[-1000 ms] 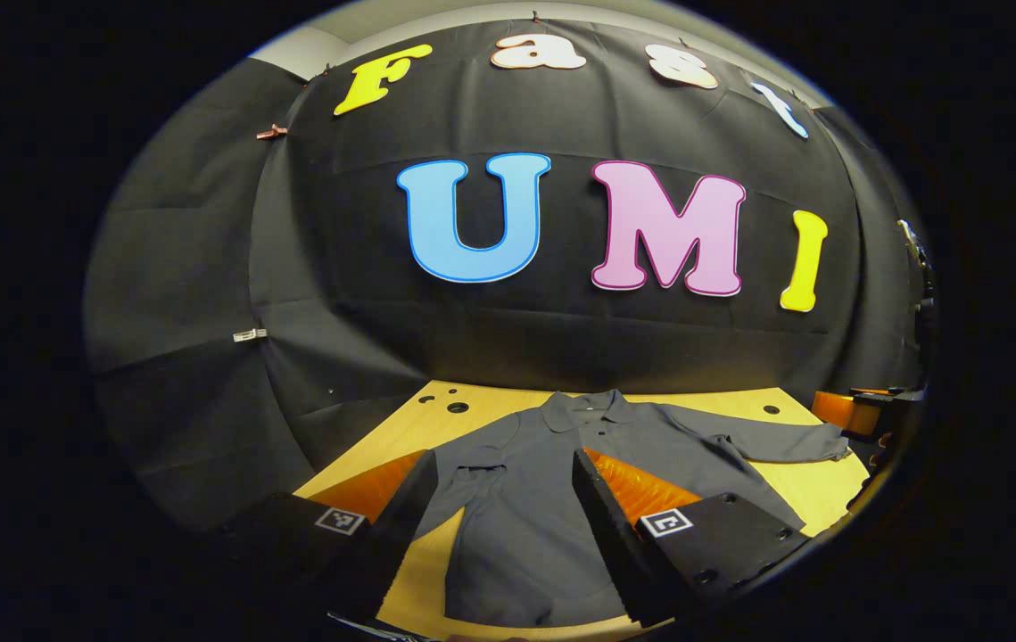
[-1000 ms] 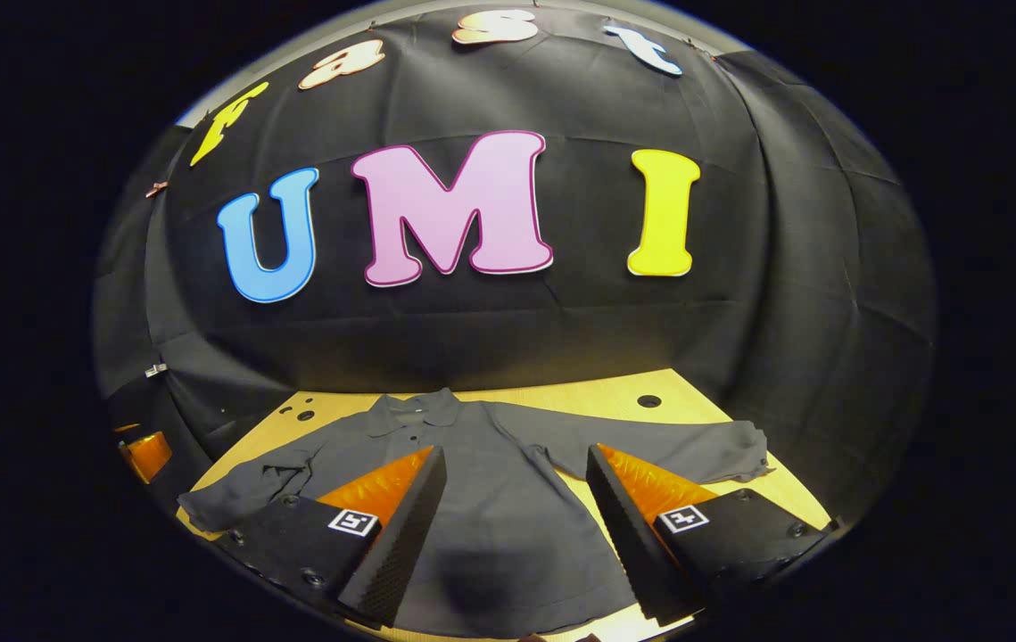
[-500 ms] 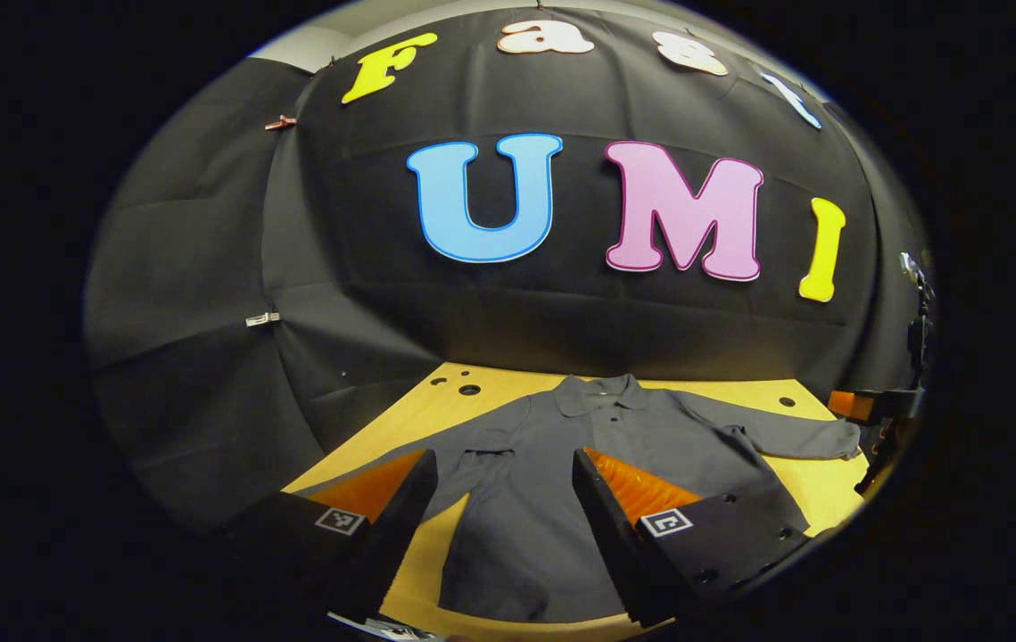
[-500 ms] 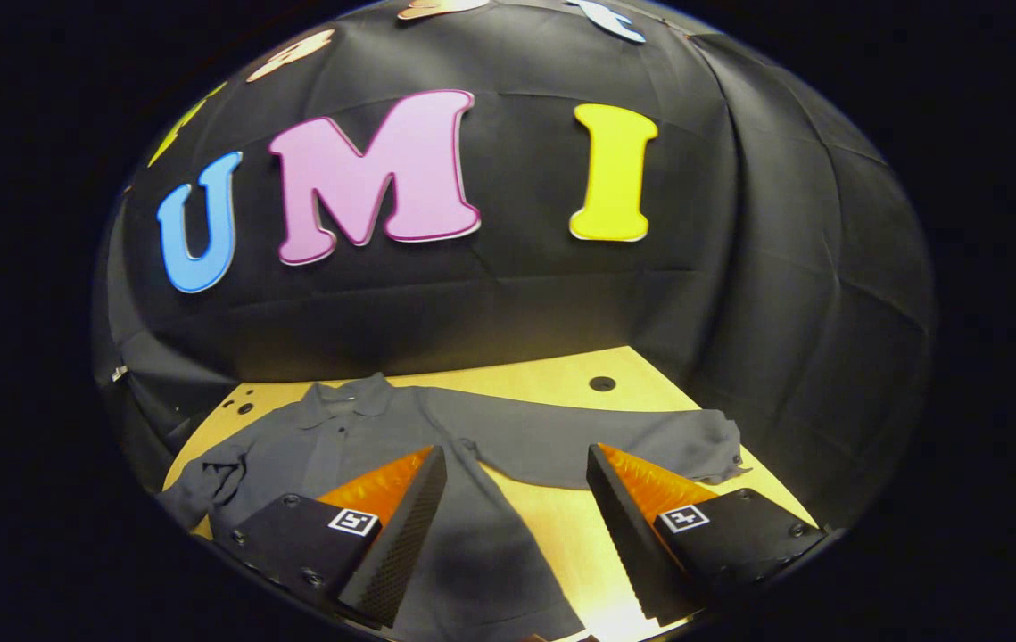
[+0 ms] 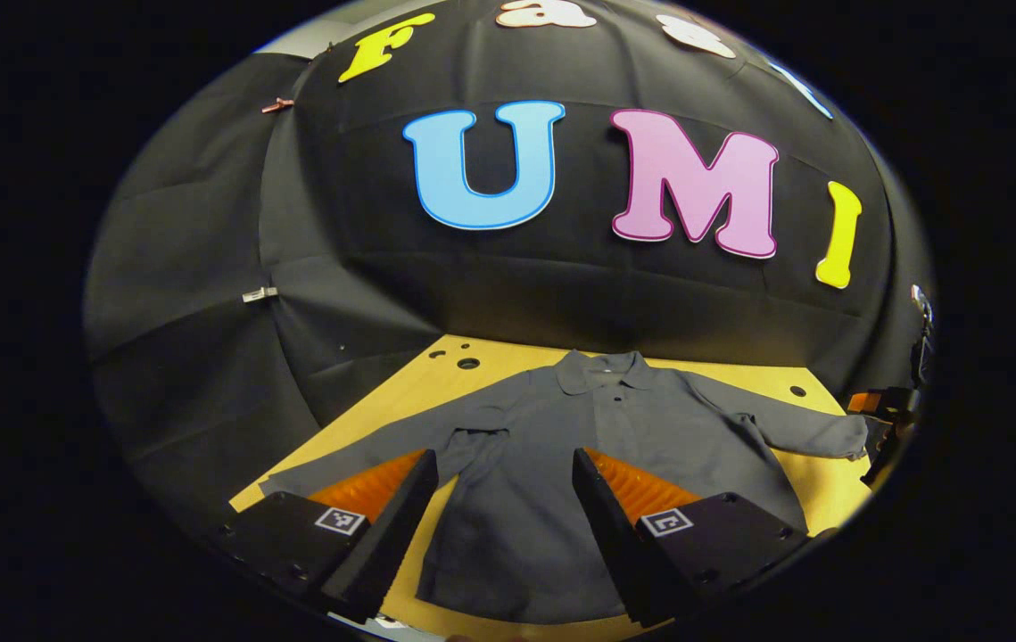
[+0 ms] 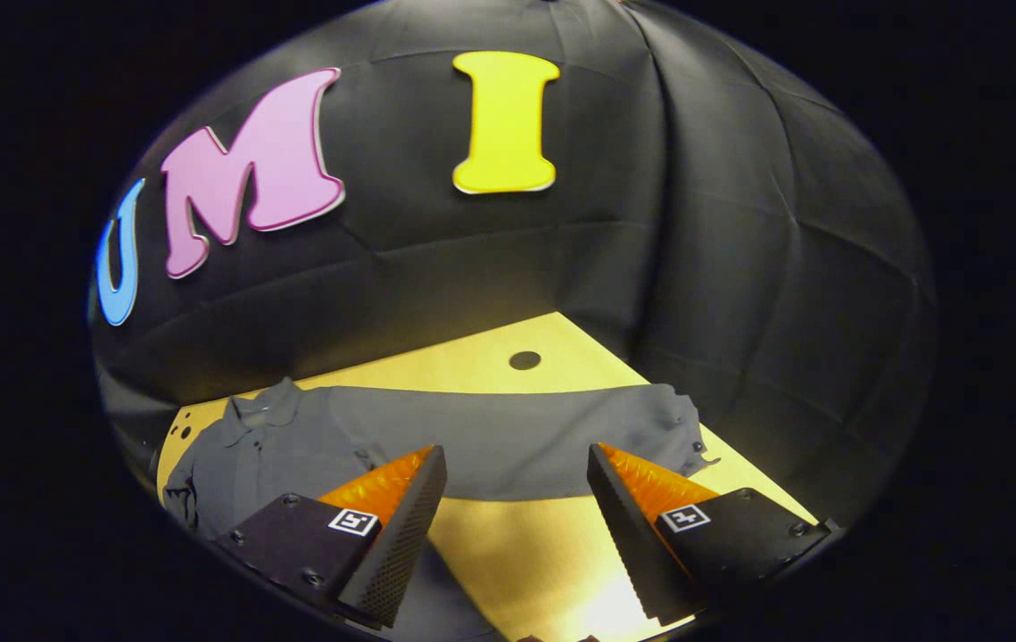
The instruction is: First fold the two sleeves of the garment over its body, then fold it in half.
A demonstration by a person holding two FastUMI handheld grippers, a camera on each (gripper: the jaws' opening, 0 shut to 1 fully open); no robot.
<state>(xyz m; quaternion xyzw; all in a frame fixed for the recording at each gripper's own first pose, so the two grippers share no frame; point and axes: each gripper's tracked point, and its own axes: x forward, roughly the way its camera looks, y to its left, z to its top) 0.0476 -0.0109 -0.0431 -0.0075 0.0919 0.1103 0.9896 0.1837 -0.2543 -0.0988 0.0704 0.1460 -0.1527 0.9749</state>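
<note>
Grey garment (image 5: 561, 464) flat on desk (image 6: 508, 535), sleeves outspread; left hand-held gripper (image 5: 500, 499) and right hand-held gripper (image 6: 516, 499) both spread, holding nothing.

A grey shirt (image 5: 597, 446) lies flat on the wooden table (image 5: 418, 383), collar toward the black cloth wall, both sleeves spread out to the sides. The left gripper (image 5: 500, 499) hovers above its lower body, fingers wide apart. The other gripper (image 5: 887, 410) sits beside the far sleeve's cuff.
</note>
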